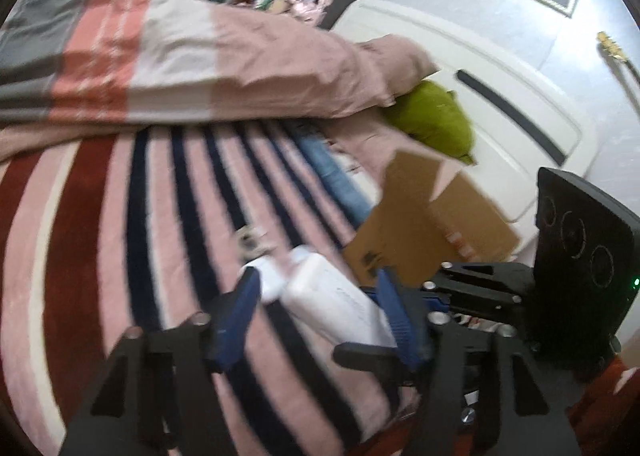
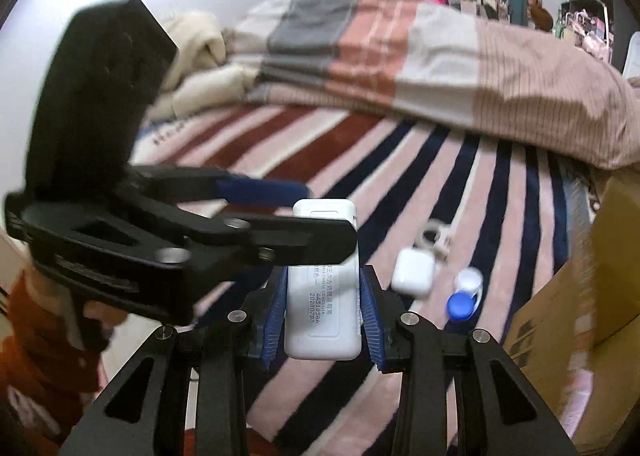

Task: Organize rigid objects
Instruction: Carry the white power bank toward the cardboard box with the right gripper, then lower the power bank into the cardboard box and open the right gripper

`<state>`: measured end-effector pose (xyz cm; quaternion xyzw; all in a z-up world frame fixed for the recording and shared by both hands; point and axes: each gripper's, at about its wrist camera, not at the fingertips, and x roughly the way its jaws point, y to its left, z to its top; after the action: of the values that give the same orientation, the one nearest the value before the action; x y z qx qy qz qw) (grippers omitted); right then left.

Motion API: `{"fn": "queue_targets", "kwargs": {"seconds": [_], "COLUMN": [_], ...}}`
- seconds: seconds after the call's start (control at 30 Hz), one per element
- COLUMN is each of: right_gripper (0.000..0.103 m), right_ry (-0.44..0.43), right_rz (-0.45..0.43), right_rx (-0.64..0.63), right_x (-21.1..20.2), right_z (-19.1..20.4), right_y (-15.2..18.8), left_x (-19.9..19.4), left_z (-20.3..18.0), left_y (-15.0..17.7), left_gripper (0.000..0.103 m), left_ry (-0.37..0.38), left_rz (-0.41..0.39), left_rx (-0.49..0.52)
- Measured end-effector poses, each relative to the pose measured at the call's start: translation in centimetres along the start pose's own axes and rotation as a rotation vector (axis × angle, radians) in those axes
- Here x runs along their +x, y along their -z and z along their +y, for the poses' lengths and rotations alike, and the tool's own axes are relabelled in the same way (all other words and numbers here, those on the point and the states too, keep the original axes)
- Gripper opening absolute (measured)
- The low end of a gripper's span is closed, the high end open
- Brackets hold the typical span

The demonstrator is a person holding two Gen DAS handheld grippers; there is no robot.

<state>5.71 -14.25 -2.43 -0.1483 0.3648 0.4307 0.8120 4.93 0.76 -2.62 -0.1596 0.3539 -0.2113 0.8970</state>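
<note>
Right tool [image 2: 324, 320]: clenched on the white flat box [image 2: 322, 308], blue pads [image 2: 370, 320] pressing its two long side faces, roughly at the lower half of its length. The box stands lengthwise between the fingers, printed label up, far end projecting ahead of the tips.

Left tool [image 2: 280, 212]: crosses just ahead of the right tool from its left side, fingers either side of the box's far end. From its own camera the left tool [image 1: 316, 296] has the box [image 1: 336, 296] lying between its spread fingers; whether the pads touch cannot be told, but the gap looks wider than the box, so released.

Handling, as a judgement: a hard plastic case, stiff, light, smooth and a bit slippery. The flat parallel sides are the right place to take hold. Gripped near one end it may pivot, so closer to mid-length would be steadier.

Ahead and right of the right tool, lying on the striped blanket [image 2: 400, 160]: a small white earbud case [image 2: 412, 272], a blue-capped white container [image 2: 464, 296], a pale ring-shaped item [image 2: 434, 238], blurred. Cardboard box [image 2: 580, 288] at far right, likely the destination.
</note>
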Motion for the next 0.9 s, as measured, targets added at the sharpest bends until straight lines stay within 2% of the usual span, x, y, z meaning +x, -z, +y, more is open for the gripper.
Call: {"fn": "queue_targets", "kwargs": {"seconds": [0.07,0.1,0.3,0.47,0.63,0.9], "right_gripper": [0.031,0.031,0.031,0.031,0.031,0.031], "right_ry": [0.01,0.018,0.075,0.108,0.138,0.182], "right_rz": [-0.031,-0.045,-0.102,-0.122,-0.076,0.011], "right_rx": [0.01,0.017,0.069,0.147,0.233,0.289], "right_x": [-1.4,-2.0,-6.1,-9.4,-11.4,-11.0], "right_z": [-0.5,-1.0,-4.6,-8.7,-12.6,-16.2], "right_y": [-0.7,-0.8,-0.7,0.0,1.5,4.0], "left_x": [0.2,0.4,2.8,6.3,10.3,15.4], "left_z": [-1.3,-2.1,-6.7,-10.9,-14.0,-16.6], "left_y": [-1.0,-1.5,-4.6,-6.9,-8.0,-7.7], "left_gripper": [0.039,0.038,0.036,0.036,0.036,0.036], "left_ry": [0.02,0.017,0.053,0.086,0.107,0.072], "left_rz": [-0.005,-0.008,-0.008,0.031,0.12,0.252], "left_rx": [0.023,0.038,0.102,0.16,0.196,0.233]}}
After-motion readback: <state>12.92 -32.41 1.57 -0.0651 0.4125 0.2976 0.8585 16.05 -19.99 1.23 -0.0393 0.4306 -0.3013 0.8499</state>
